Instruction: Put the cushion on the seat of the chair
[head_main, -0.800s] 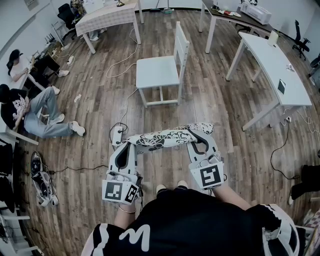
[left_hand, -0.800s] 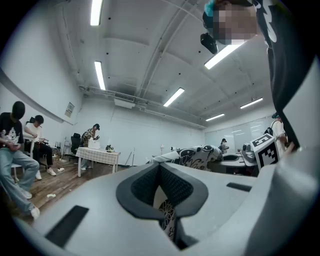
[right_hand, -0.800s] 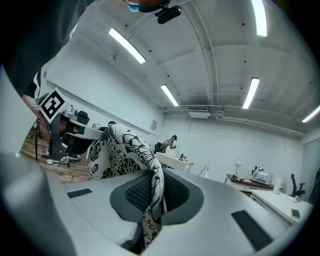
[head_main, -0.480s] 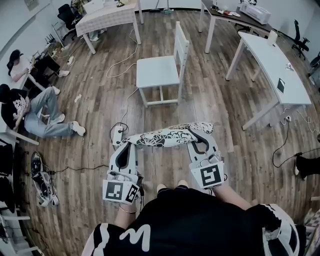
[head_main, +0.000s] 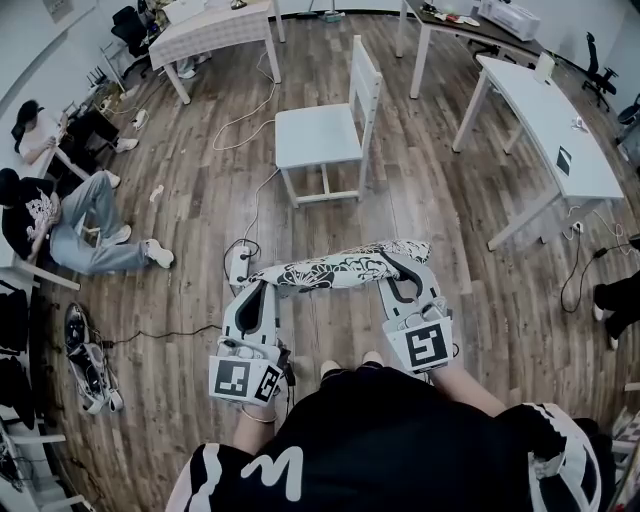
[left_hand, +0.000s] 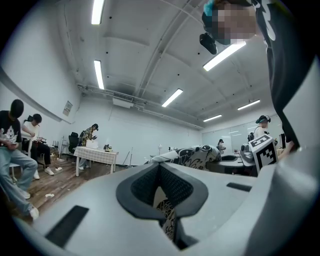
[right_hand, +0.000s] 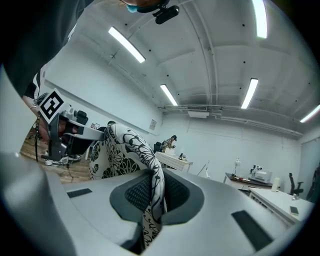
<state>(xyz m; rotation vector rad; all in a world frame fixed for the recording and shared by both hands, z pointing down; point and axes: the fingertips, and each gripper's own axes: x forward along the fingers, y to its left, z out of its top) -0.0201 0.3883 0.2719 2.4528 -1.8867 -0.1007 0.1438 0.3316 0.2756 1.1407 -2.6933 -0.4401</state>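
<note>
**Barely anything has shifted: cushion still slung between my tongs**

Only the view has tipped slightly. My left gripper (head_main: 262, 290) and right gripper (head_main: 398, 273) are each clenched on one end of the cushion (head_main: 340, 270). It hangs in the air over the wooden floor (head_main: 190, 210), well short of the chair (head_main: 318, 135). It seems light and soft, pinching thin in my pads, so the ends suit. A cable (head_main: 257, 200) trails ahead, and a white table (head_main: 540, 120) stands to the right.
</note>
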